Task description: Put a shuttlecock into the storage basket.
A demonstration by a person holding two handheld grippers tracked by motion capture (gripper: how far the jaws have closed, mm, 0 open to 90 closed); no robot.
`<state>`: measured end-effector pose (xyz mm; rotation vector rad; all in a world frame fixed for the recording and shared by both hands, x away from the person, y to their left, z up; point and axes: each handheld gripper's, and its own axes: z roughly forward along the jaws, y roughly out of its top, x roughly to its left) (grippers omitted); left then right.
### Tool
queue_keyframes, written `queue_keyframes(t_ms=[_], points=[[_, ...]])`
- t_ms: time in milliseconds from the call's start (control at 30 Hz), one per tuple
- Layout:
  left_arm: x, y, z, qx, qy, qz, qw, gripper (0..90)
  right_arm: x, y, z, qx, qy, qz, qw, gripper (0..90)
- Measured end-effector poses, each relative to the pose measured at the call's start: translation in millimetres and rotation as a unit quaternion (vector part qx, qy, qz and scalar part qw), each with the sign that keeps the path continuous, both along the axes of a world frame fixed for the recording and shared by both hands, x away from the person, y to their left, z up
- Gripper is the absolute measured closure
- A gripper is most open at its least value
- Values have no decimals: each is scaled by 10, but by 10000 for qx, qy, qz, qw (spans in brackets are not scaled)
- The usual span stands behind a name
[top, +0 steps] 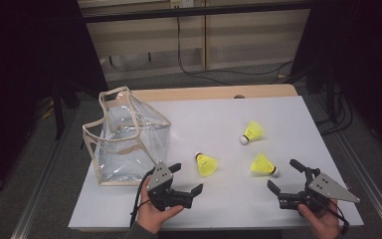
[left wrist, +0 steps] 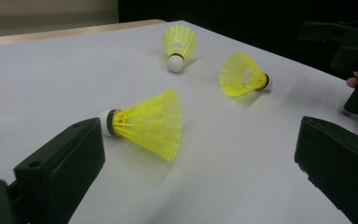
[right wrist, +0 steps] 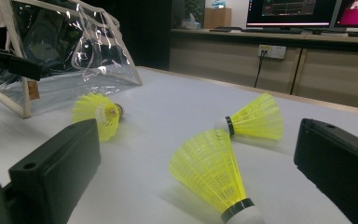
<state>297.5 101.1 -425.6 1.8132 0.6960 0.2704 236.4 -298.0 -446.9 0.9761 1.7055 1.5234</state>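
High view, left to right: clear bag (top: 127, 137) at left of the white worktop (top: 204, 114). I hold my left hand-held gripper (top: 186, 178) at lower centre, jaws wide apart, empty, near the left shuttlecock (top: 206, 165). Two further shuttlecocks (top: 253, 132) (top: 264, 165) lie right of centre. My right hand-held gripper (top: 284, 176), lower right, likewise gapes empty.

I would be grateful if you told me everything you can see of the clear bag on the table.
The clear bag is a boxy pouch of see-through, glossy plastic that looks like vinyl, edged all round with cream fabric trim. It has a looped cream handle at the top. It stands on the white table at the left side, looks empty, and its walls are creased and catch the light. A small tan label sits near a lower corner. Nothing touches it apart from the table.
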Motion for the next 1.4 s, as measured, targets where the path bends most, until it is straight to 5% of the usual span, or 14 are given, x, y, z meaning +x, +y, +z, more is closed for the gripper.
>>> queue_keyframes(t_ms=[733,1400], points=[[118,-234,-80,421,357,216,9982,50,-4,1,5,-5,-25,8,10000,3],[268,-346,-134,679,438,575,9951,94,-6,2,11,-34,-53,25,10000,3]])
